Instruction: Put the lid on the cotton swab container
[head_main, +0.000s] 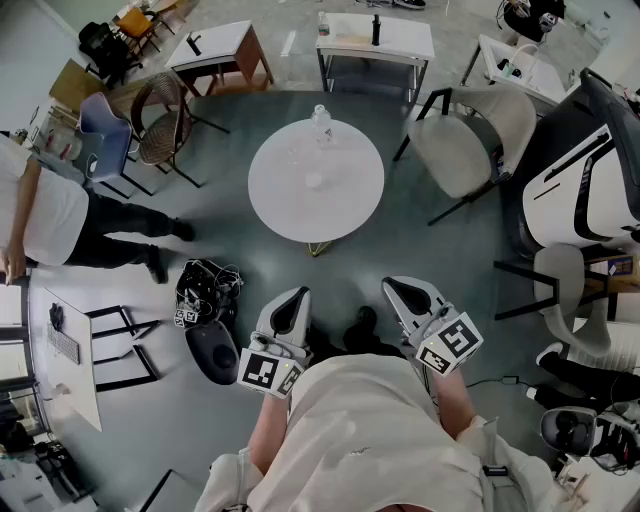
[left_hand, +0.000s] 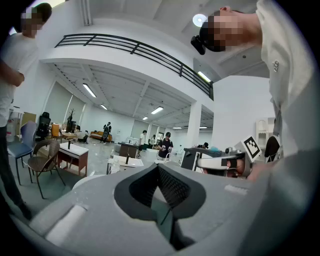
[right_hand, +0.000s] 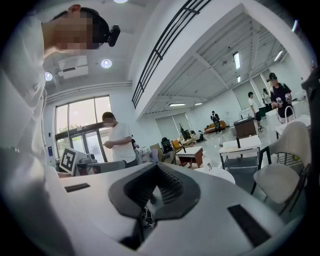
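A round white table (head_main: 350, 205) stands ahead of me on the floor. A clear container (head_main: 321, 122) sits at its far edge, and a small pale round thing (head_main: 314, 181), too small to identify, lies near the middle. I hold both grippers close to my body, well short of the table. My left gripper (head_main: 291, 300) is shut with nothing between its jaws (left_hand: 160, 167). My right gripper (head_main: 404, 290) is likewise shut and empty (right_hand: 157, 170). In the right gripper view the table (right_hand: 220, 174) shows small and far off, with the clear container (right_hand: 207, 162) on it.
A black bag (head_main: 205, 290) with cables lies on the floor left of my feet. A white chair (head_main: 465, 140) stands right of the table and a wicker chair (head_main: 160, 120) to its left. A person (head_main: 40, 215) stands at far left. Desks line the back.
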